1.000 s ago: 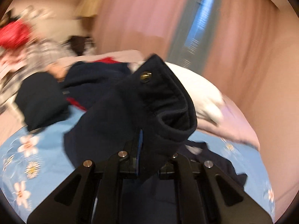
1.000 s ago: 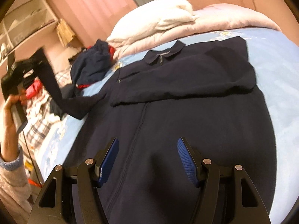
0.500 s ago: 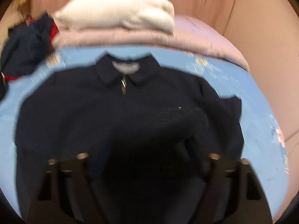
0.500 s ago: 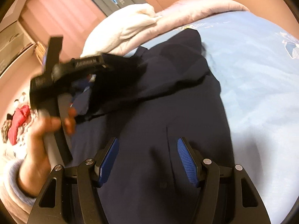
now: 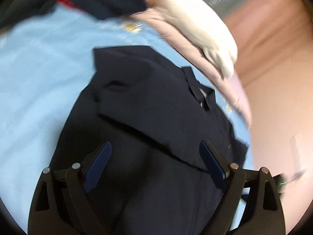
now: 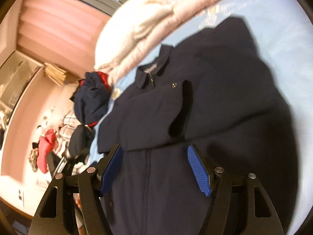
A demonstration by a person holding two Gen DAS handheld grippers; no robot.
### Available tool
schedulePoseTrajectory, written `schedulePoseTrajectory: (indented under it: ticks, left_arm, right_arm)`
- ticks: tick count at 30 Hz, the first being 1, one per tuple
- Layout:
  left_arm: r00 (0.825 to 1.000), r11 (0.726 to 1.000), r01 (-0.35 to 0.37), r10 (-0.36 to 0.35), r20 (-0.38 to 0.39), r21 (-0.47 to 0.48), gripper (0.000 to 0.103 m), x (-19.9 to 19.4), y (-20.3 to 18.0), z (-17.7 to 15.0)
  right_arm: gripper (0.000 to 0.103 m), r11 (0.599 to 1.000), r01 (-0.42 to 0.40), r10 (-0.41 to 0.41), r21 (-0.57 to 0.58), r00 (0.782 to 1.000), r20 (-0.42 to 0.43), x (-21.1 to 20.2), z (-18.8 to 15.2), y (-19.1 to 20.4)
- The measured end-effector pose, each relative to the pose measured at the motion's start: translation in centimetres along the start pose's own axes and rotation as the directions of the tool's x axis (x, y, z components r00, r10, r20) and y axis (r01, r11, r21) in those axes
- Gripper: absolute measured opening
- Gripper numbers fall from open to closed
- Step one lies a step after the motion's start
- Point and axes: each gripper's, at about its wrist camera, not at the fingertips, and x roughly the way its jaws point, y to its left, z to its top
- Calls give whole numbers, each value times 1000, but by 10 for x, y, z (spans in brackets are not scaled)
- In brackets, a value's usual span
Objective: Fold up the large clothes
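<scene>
A large navy zip jacket [image 5: 156,117] [image 6: 215,107] lies spread on the light blue bed sheet [image 5: 39,78] [image 6: 283,29], collar [image 6: 154,68] toward the pillows. Both sleeves are folded across its chest; one cuff with a metal snap [image 6: 173,85] lies near the collar. My left gripper [image 5: 155,156] hovers over the jacket's lower body, its jaws still opening, nothing between its blue pads [image 5: 97,164]. My right gripper [image 6: 154,164] is open above the zip line, with nothing between its fingers.
A white pillow [image 6: 133,25] and a pink duvet [image 5: 195,58] lie at the head of the bed. A crumpled navy and red garment [image 6: 92,99] sits beside the jacket's shoulder. More clothes, red and plaid [image 6: 50,143], are heaped off the bed's left side.
The left gripper let go of the sleeve cuff, opened wide and dropped toward the jacket. The sleeve now lies folded across the chest. The right gripper shifted sideways and rolled.
</scene>
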Motion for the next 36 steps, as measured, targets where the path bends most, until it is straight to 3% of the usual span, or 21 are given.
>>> schedulePoseTrajectory:
  ticks: [2,4,5,6,8,10,13,15,17,19,21,23,25,26,28,30,31,33,34,36]
  left_arm:
    - [997,993,76,-77,-13,-85,90,10,18,10]
    - [990,978,142,-144,-2,-154,90,19,28,18]
    - [981,965,188,-191,0,-183,90,24,30,23]
    - [978,954,206,-209,11,-219,90,29,34,27]
    - [970,927,240,-241,31,-288,90,39,39,36]
    - [969,915,245,-237,64,-321,90,45,39,41]
    - [967,908,254,-230,112,-332,90,40,40,48]
    - [969,912,242,-212,125,-331,90,39,39,48]
    - [980,930,194,-171,99,-311,88,43,37,45]
    - [992,956,123,-110,60,-266,88,47,35,44]
    - [999,974,47,-45,16,-221,88,52,30,48]
    - [1000,990,-19,17,-19,-138,88,44,24,49]
    - [996,996,-91,91,1,-10,88,30,7,47]
    - [993,993,-113,112,25,43,88,23,2,46]
    - [986,977,-160,151,68,144,88,24,-16,48]
    - [975,942,-220,201,98,254,86,37,-37,45]
    - [965,913,-260,232,124,313,80,47,-47,41]
    - [954,883,-298,268,132,363,62,67,-50,36]
    - [952,875,-305,278,124,377,61,76,-48,33]
    - [932,843,-359,344,111,400,61,98,-43,28]
  right_arm:
    - [67,999,37,-37,-14,999,-1,20,3,3]
    - [48,999,51,-51,-15,999,3,30,7,5]
    - [28,998,57,-57,-18,998,0,33,9,6]
    - [21,997,77,-77,-16,997,-1,36,11,5]
    - [18,996,86,-85,-31,996,20,32,13,10]
    - [17,992,100,-92,-79,991,92,14,17,21]
    - [16,986,129,-107,-101,973,205,-12,26,22]
    - [10,976,193,-166,-101,958,232,-16,30,14]
    - [7,957,272,-248,-100,948,197,-6,30,2]
    - [7,907,404,-387,-121,911,142,11,27,-14]
    - [7,899,420,-408,-122,906,116,11,22,-23]
    - [7,895,426,-402,-134,899,171,-3,19,-17]
    - [9,867,464,-409,-180,870,274,-21,15,-2]
    - [9,860,459,-384,-224,870,308,-24,13,9]
    - [9,860,412,-328,-301,898,292,-19,10,20]
    - [9,860,376,-308,-346,922,236,-2,9,24]
    - [9,847,384,-323,-367,921,218,9,9,25]
    - [9,820,417,-360,-392,908,212,29,7,24]
    - [9,814,423,-377,-399,906,191,39,7,19]
    - [9,810,434,-407,-394,900,155,51,7,13]
